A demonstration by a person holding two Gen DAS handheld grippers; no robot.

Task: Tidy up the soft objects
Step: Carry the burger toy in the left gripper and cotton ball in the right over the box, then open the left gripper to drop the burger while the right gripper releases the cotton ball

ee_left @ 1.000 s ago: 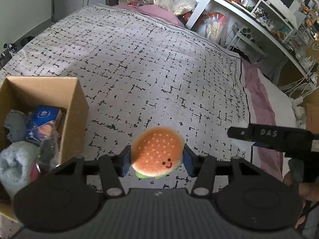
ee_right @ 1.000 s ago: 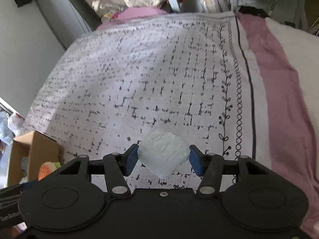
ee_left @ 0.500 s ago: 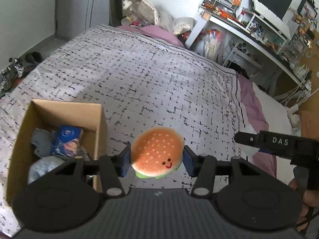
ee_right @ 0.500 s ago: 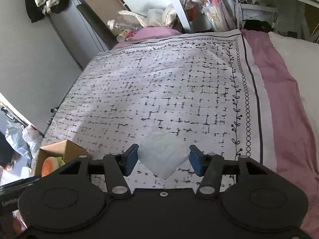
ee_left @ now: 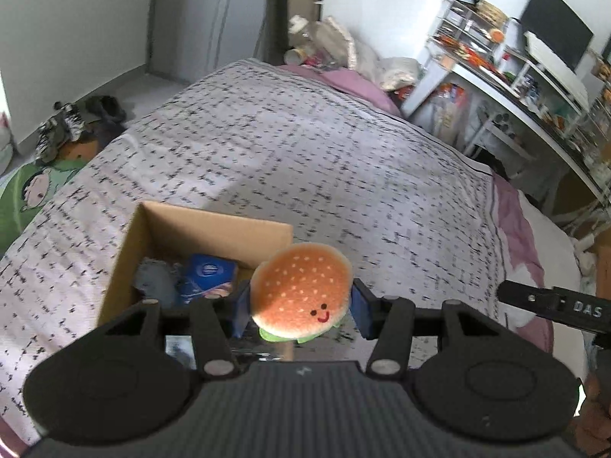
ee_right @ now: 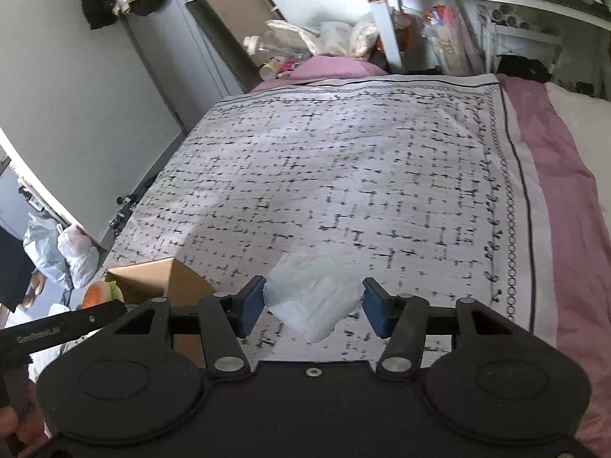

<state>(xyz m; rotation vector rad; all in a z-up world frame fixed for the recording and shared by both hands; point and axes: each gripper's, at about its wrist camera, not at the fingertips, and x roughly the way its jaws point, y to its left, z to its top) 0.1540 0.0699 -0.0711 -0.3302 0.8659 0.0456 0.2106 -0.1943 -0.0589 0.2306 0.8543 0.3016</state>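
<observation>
My left gripper (ee_left: 301, 311) is shut on a plush hamburger (ee_left: 301, 294) with a smiling face, held above the right near corner of an open cardboard box (ee_left: 198, 225) on the bed. The box holds a blue packet (ee_left: 206, 278) and grey soft items (ee_left: 154, 280). My right gripper (ee_right: 313, 307) is shut on a pale blue-white soft pack (ee_right: 313, 301), held above the bed to the right of the box (ee_right: 152, 276). The hamburger (ee_right: 101, 292) also shows in the right wrist view.
The bed has a white cover with a black grid print (ee_left: 305, 160) and a pink sheet (ee_right: 573, 198) along its right side. A cluttered white desk (ee_left: 534, 76) stands at the right. Shoes and bags (ee_left: 76, 122) lie on the floor at the left.
My left gripper has risen and moved left over the box with the hamburger. My right gripper has lifted and tilted up with the soft pack, so the box edge now shows nearer.
</observation>
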